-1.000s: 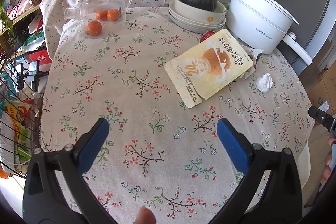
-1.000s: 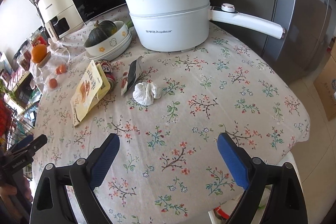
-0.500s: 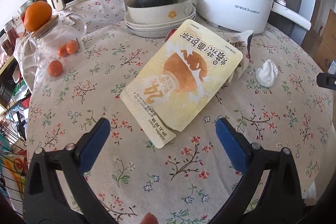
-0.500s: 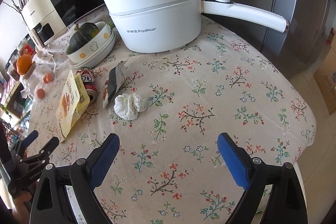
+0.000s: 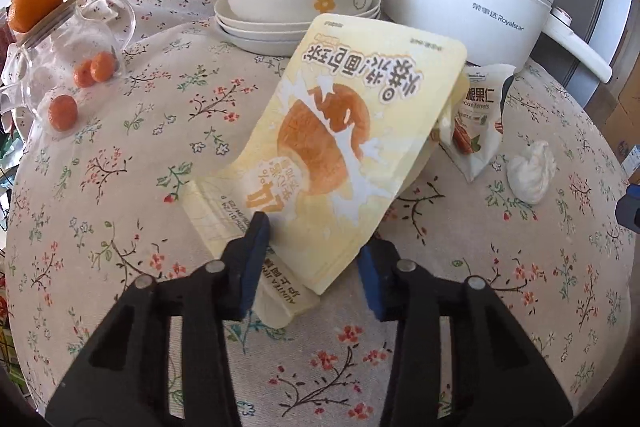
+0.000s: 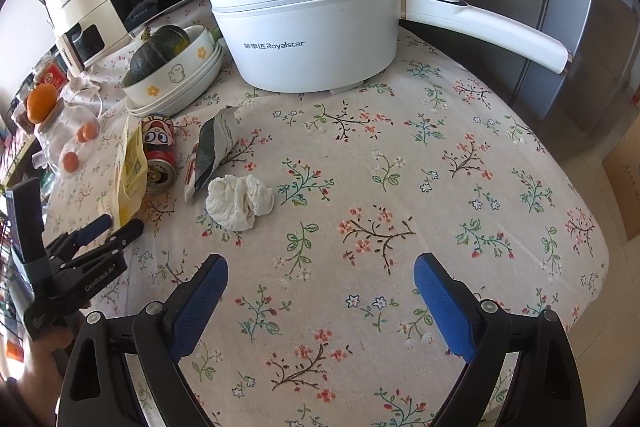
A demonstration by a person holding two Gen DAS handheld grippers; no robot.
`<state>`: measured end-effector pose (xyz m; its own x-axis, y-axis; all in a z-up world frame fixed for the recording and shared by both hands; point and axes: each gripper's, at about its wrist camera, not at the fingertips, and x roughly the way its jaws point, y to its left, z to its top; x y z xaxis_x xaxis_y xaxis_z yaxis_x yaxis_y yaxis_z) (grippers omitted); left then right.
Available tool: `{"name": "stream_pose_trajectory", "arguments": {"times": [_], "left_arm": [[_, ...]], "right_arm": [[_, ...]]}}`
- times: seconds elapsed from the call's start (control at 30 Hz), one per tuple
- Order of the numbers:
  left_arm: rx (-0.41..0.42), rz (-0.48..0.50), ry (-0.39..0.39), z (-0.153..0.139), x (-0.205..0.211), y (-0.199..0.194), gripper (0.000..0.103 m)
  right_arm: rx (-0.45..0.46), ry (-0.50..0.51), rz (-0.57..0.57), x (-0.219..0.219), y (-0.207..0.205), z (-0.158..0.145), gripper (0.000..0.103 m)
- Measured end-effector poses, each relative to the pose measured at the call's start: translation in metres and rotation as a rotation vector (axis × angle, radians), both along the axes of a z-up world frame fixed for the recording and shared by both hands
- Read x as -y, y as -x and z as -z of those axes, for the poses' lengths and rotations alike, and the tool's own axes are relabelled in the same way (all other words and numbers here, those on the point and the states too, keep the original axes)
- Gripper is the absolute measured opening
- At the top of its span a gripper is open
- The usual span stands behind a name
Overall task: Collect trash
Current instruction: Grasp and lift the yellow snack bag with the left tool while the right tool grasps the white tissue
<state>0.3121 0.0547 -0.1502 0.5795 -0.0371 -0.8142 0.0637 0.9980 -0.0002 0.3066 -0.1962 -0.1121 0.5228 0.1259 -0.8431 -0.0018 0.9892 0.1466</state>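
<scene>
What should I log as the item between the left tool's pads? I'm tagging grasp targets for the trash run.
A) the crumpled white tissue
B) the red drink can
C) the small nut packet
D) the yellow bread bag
D: in the left wrist view the left tool has just been closing around the lower edge of the yellow bread bag, while the crumpled white tissue lies apart on the tablecloth.

Two black hand-held tools with blue pads

Left tool (image 5: 312,263) and right tool (image 6: 320,307): black slotted arms, silver pivot screws, textured blue fingertips.
</scene>
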Motion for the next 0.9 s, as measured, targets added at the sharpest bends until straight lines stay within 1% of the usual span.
{"name": "stream_pose_trajectory", "arguments": {"times": [0.03,0.1,0.23,0.43,0.53,0.63,0.7,0.73,0.77,0.8,0.83,0.87,0.9], "left_arm": [[-0.003,-0.012,0.008,-0.001,-0.004,-0.001,0.016],[-0.013,-0.026,0.031,0.000,-0.010,0.000,0.003],[-0.038,-0.056,0.085,-0.003,-0.022,0.010,0.001],[-0.047,-0.074,0.098,-0.020,-0.039,0.027,0.001],[-0.058,-0.084,0.110,-0.024,-0.049,0.034,0.001],[-0.057,-0.090,0.113,-0.028,-0.058,0.039,0.001],[-0.059,-0.099,0.127,-0.030,-0.064,0.042,0.001],[-0.061,-0.104,0.134,-0.031,-0.067,0.045,0.001],[-0.063,-0.108,0.140,-0.032,-0.069,0.046,0.001],[-0.064,-0.111,0.145,-0.033,-0.072,0.047,0.001],[-0.064,-0.113,0.151,-0.035,-0.073,0.050,0.001],[-0.064,-0.115,0.157,-0.037,-0.074,0.052,0.001],[-0.064,-0.117,0.162,-0.038,-0.076,0.054,0.001]], "right_arm": [[0.001,-0.003,0.000,-0.002,-0.002,0.001,0.096],[0.004,-0.015,0.002,-0.007,-0.007,0.002,0.096],[0.018,-0.033,0.000,-0.021,-0.017,0.006,0.096],[0.024,-0.027,0.009,-0.044,-0.036,0.020,0.095],[0.008,-0.037,0.021,-0.049,-0.046,0.029,0.090],[0.003,-0.033,0.022,-0.053,-0.053,0.037,0.081],[0.011,-0.073,0.006,-0.054,-0.056,0.041,0.071],[0.010,-0.087,-0.002,-0.055,-0.057,0.043,0.068],[0.022,-0.079,-0.012,-0.059,-0.059,0.042,0.063],[0.029,-0.075,-0.038,-0.063,-0.059,0.042,0.057],[0.030,-0.084,-0.072,-0.067,-0.058,0.042,0.040],[0.031,-0.081,-0.087,-0.071,-0.057,0.040,0.031],[0.032,-0.065,-0.093,-0.074,-0.054,0.039,0.030]]}}
